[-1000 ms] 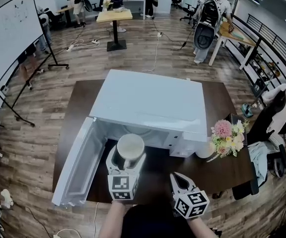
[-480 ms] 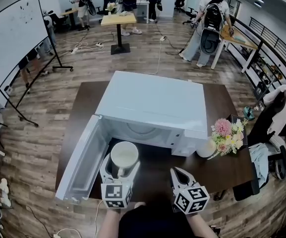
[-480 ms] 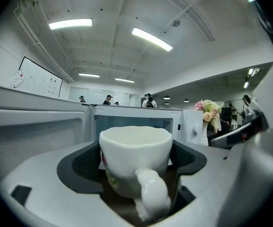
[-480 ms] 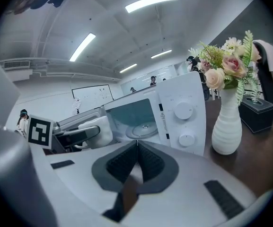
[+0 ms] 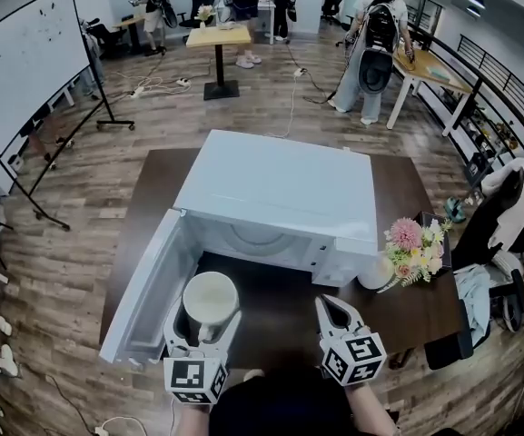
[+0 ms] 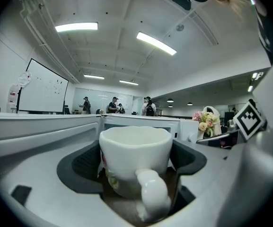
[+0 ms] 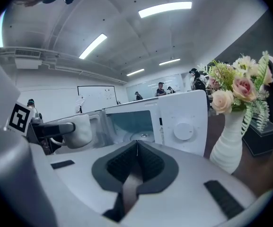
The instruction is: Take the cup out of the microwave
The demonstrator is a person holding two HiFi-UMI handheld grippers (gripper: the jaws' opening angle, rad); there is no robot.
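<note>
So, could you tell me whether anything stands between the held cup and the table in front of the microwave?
Nothing visible does. The white ceramic cup, shut in the left gripper, is over a bare stretch of the dark wooden table; the open white microwave door lies to its left, the right gripper to its right.

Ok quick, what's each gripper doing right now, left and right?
Left gripper: closed on the white cup, in front of the open microwave.
Right gripper: closed, holding nothing.
</note>
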